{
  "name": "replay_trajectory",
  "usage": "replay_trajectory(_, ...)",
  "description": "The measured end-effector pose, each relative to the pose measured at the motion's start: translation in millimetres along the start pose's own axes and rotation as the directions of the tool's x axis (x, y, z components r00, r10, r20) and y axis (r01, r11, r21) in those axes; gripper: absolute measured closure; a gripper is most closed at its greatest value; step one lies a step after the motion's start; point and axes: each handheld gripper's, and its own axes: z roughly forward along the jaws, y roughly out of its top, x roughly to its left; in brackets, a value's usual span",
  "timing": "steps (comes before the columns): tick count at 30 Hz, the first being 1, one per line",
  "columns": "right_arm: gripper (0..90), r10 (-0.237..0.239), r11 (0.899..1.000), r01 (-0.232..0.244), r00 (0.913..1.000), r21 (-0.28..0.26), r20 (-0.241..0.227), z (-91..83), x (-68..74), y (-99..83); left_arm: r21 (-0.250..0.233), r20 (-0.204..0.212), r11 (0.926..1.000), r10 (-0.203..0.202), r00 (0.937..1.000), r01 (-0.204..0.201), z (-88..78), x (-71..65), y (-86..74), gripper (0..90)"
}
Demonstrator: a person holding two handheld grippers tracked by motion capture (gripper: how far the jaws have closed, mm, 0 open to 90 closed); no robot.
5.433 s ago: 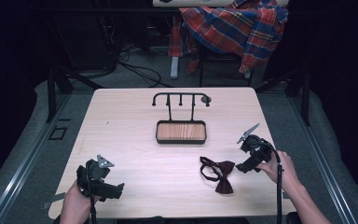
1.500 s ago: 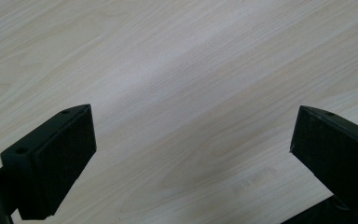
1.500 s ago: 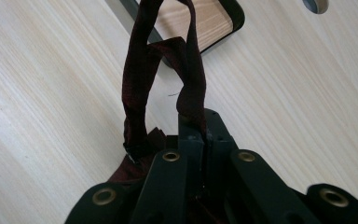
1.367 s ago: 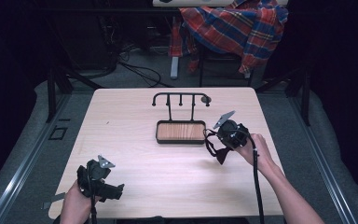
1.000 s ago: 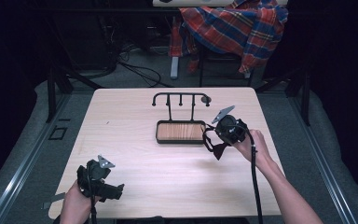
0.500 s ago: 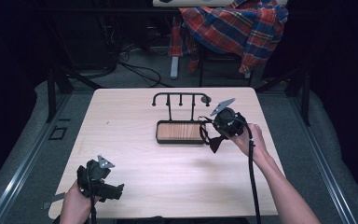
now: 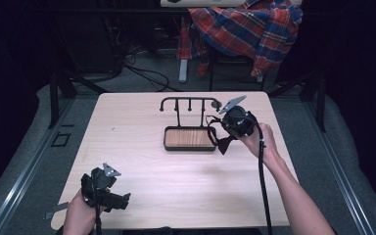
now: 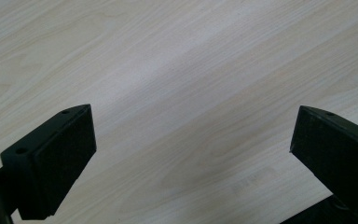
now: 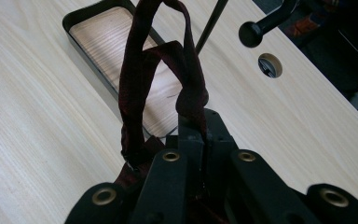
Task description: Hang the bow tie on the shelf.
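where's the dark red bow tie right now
In the high view the dark red bow tie hangs from the right gripper, off the table, beside the right end of the black stand's wooden tray.

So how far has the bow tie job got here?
Done: the right tongs are shut on the dark red bow tie, lifted clear of the table. In hand: carrying it beside the black stand. Left: hanging its strap loop, probably on the stand's bar. The left tongs sit open.

Dark red cloth bow tie (image 9: 140, 88), matt black metal stand (image 7: 188, 103) with wood-lined tray, pale smooth wood-grain table (image 7: 142, 122)
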Motion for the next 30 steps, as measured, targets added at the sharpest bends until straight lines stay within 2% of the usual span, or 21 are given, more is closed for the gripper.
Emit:
replay_trajectory(5,88.3,-0.019,1.0,0.019,0.9998,0.012,0.006,-1.6,-2.8,4.7,-0.001,0.002,1.0,-0.003,1.0,0.003,-0.2,0.5,-0.1,0.1)
replay_trajectory(9,88.3,-0.002,1.0,0.002,1.0,-0.012,-0.001,-3.3,-4.6,6.6,0.002,0.001,1.0,0.002,1.0,-0.002,0.1,0.3,0.1,0.2)
replay_trajectory(30,88.4,-0.005,1.0,0.006,1.0,-0.03,0.008,-12.5,-12.6,16.3,-0.001,0.005,1.0,-0.007,1.0,0.007,0.0,1.0,-0.1,0.1)
